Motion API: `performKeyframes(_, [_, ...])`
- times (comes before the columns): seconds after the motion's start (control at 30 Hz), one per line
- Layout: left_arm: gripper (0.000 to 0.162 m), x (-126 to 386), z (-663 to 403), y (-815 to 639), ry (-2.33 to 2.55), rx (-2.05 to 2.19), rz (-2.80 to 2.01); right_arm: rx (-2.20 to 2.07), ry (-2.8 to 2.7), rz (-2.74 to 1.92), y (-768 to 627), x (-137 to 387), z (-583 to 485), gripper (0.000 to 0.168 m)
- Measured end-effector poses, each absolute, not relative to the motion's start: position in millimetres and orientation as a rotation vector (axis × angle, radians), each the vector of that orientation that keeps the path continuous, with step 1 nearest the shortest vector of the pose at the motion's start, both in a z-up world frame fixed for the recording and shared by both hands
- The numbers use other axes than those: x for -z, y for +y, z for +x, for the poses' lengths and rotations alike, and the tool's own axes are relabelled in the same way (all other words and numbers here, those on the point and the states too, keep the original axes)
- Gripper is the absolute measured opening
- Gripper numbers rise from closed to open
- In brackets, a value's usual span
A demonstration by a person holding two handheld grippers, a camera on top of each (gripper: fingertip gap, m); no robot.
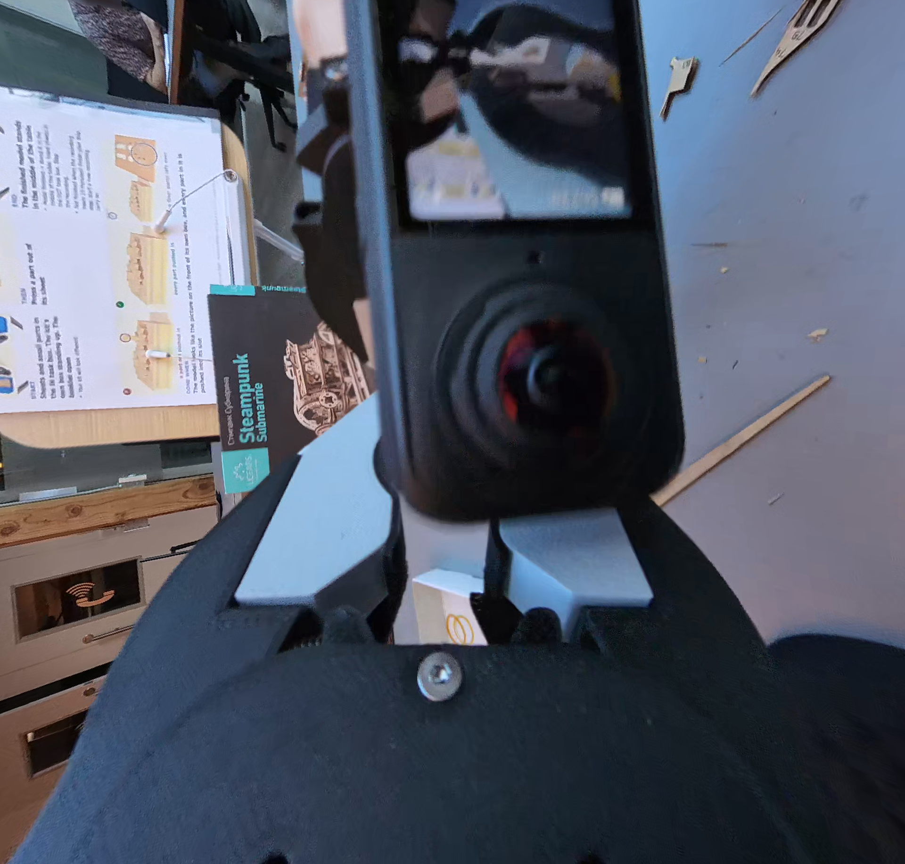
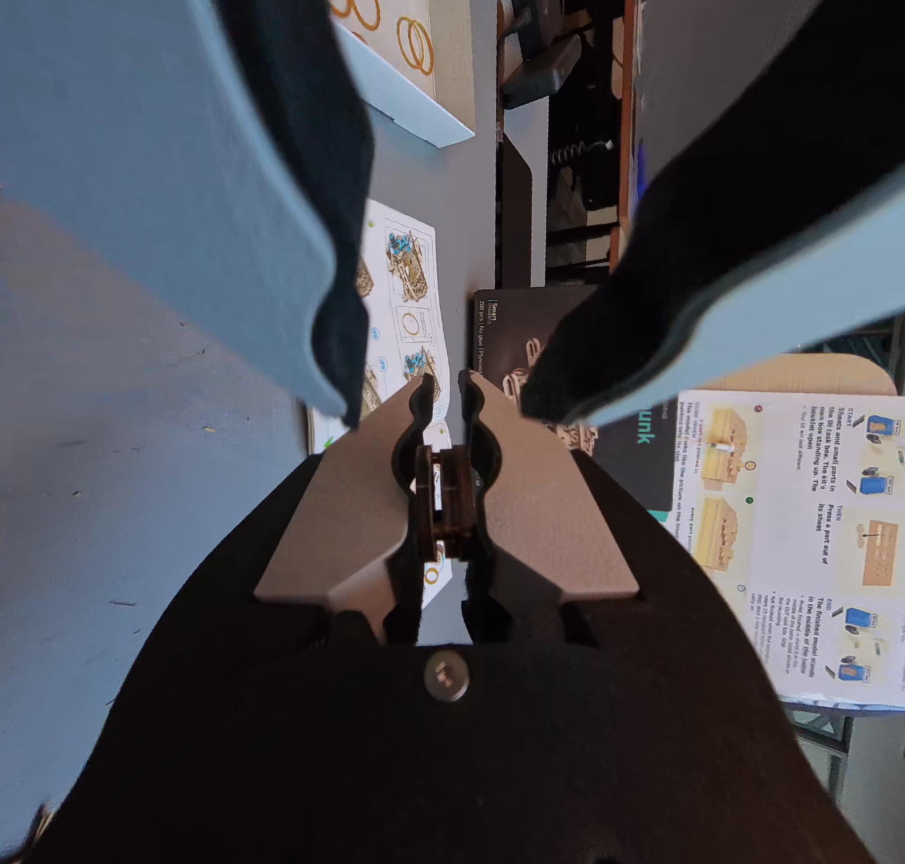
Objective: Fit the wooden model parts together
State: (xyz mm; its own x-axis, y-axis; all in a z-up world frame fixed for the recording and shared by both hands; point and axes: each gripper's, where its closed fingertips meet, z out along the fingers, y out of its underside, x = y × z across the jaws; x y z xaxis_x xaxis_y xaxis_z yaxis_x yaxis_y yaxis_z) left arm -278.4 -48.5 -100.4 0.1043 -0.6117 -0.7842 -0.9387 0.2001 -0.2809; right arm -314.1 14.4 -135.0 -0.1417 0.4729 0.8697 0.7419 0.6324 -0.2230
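Note:
In the right wrist view, my right gripper (image 2: 448,390) is shut on a small dark wooden part (image 2: 443,502) made of stacked round discs, held edge-on between its grey fingers. My left gripper (image 2: 440,414) hangs just above and ahead of it, wide open and empty, its blue-grey fingers (image 2: 220,204) spread to either side. In the left wrist view, my left gripper (image 1: 460,522) faces the right gripper's black camera (image 1: 529,375) at very close range, which hides its fingertips. Loose wooden parts lie on the grey table: a key-shaped piece (image 1: 678,84), a lattice piece (image 1: 808,18) and a thin strip (image 1: 744,439).
A dark kit box (image 2: 514,331) and an open booklet (image 2: 406,311) lie ahead on the table (image 2: 122,497). A white box with orange rings (image 2: 392,32) lies farther off. A printed instruction sheet on a board (image 2: 783,546) is at the right. Drawers (image 1: 73,595) stand beyond the table edge. The left gripper's tips are roughly 8 centimeters from the right gripper's.

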Motion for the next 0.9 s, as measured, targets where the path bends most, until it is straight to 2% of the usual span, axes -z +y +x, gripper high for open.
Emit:
performKeyframes(0.07, [0.035,82.9,-294.4,-52.8,1.542,-0.424,-1.512,0.292,-1.783,-1.0,17.6,135.7,-312.8,0.011])
performKeyframes(0.27, [0.027,30.0,-342.5,-72.2,1.269,-0.04,-1.561,0.232,-1.782,-1.036,19.7,136.7,-310.8,0.01])
performKeyframes(0.5, [0.021,72.5,-287.8,-60.4,1.449,0.038,-1.448,0.085,-1.802,-1.046,1.3,130.0,-316.5,0.01])
performKeyframes(0.73, [0.005,71.7,-249.0,-66.8,1.474,0.049,-1.197,-0.068,-1.866,-1.021,-25.6,126.6,-318.8,0.01])
performKeyframes(0.9, [0.014,66.7,-247.6,-74.4,1.479,0.095,-1.175,-0.232,-1.836,-0.98,-41.4,112.9,-322.9,0.011])
